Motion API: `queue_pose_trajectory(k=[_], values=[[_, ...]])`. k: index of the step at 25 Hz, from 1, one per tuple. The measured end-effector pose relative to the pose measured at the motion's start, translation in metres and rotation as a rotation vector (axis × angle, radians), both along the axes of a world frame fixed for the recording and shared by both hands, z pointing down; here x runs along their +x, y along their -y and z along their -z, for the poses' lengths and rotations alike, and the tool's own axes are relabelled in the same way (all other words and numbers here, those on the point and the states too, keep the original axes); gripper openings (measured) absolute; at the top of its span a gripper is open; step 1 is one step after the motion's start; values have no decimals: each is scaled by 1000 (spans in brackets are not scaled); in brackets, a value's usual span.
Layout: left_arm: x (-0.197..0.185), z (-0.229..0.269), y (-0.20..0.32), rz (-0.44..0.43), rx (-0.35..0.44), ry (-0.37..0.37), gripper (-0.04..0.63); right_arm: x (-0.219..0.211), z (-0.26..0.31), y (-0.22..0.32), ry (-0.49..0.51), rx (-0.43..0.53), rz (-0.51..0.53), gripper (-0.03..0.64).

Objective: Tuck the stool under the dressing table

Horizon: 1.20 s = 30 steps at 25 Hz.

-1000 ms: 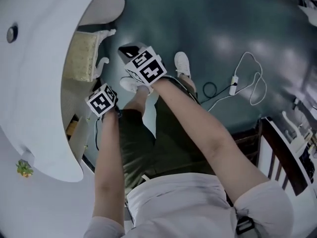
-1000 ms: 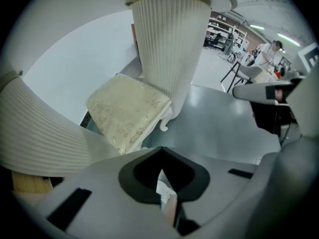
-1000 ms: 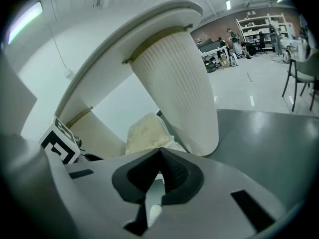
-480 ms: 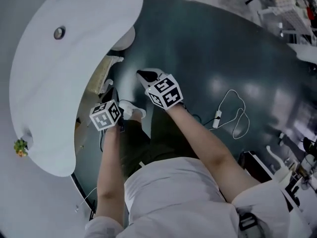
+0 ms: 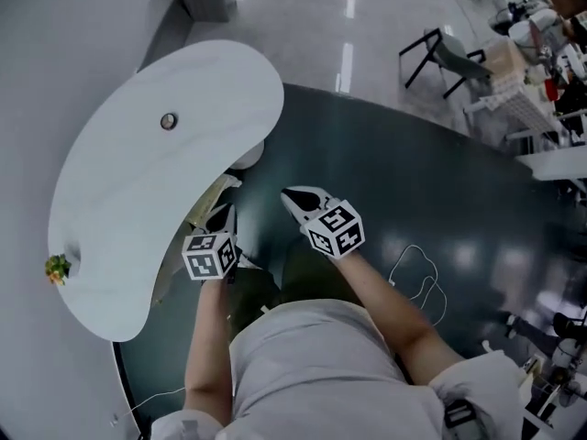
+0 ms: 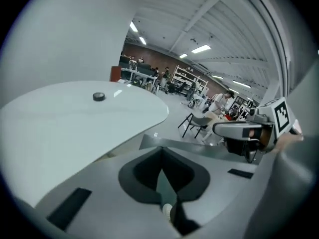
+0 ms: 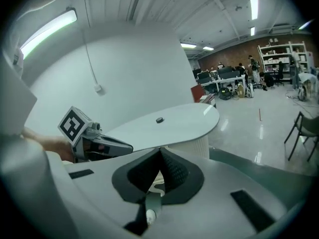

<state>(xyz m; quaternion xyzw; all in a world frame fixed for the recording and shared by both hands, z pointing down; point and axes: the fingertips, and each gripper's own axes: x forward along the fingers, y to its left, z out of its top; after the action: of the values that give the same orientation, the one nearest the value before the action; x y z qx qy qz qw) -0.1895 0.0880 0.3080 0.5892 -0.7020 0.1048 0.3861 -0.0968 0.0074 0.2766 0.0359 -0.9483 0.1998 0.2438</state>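
Observation:
In the head view the white kidney-shaped dressing table (image 5: 138, 181) fills the left. The stool (image 5: 204, 211), cream-cushioned with white carved trim, shows only as a strip under the table's right edge; the rest is hidden beneath the top. My left gripper (image 5: 221, 220) hangs just right of that strip, jaws shut and empty. My right gripper (image 5: 295, 196) hovers further right over the dark floor mat (image 5: 413, 181), also shut with nothing in it. The left gripper view looks across the table top (image 6: 75, 118) to the right gripper (image 6: 249, 131). The right gripper view shows the left gripper (image 7: 94, 141).
A small dark round object (image 5: 168, 120) and a tiny green plant (image 5: 58, 267) sit on the table top. A white ribbed pedestal (image 7: 192, 146) holds the table up. A white cable (image 5: 417, 273) lies on the mat. A black chair (image 5: 440, 58) and white racks (image 5: 514, 108) stand beyond.
Both grippers have risen, still shut, away from the stool and floor. The head view has pulled up too, so the whole table top now shows.

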Motion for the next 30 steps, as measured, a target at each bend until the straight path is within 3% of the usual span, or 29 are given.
queue_pose_trajectory(k=[6,11,21,30], values=[[5,90,22,-40,169,75,2,9,88,15,110,79,5,9],[19,154,27,-46,285,96,2,22,152,10,188,124,26,9],[57,244,23,-100,467,202,2,58,236,9,337,222,33,9],[83,268,18,-105,526,265,2,94,265,7,422,318,27,9]])
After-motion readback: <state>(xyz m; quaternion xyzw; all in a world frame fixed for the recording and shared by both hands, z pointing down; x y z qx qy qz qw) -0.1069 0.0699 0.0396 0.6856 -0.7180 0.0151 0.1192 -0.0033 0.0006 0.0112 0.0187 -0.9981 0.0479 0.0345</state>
